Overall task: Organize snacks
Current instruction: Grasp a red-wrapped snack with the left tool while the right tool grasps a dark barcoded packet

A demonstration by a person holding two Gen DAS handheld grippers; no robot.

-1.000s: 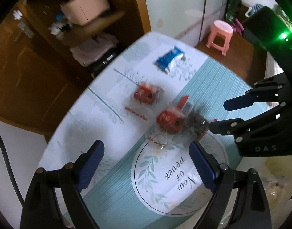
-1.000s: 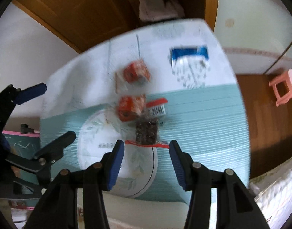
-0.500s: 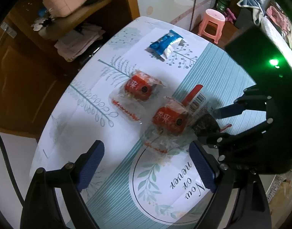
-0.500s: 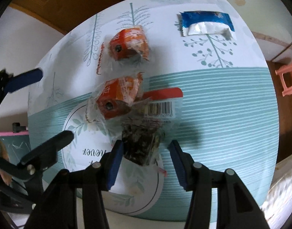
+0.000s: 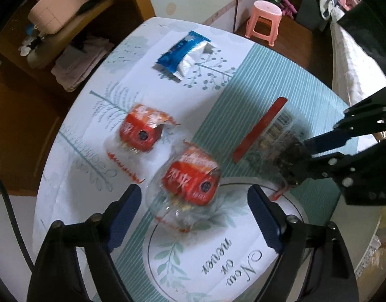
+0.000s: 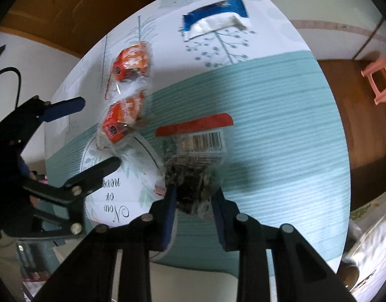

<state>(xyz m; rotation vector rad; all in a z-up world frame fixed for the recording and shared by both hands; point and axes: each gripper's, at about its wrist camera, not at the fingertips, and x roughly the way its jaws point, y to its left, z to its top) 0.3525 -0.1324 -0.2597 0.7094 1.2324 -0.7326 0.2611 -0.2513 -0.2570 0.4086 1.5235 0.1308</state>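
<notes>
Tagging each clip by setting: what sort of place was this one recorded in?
Most likely a lived-in home room: a table under a printed tablecloth, a pink plastic stool on a wooden floor, and a wooden shelf with folded cloths.

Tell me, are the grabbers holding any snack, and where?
The right gripper is closing on the near end of the clear packet of dark snack. The left gripper holds nothing; its jaws straddle a red-wrapped snack.
</notes>
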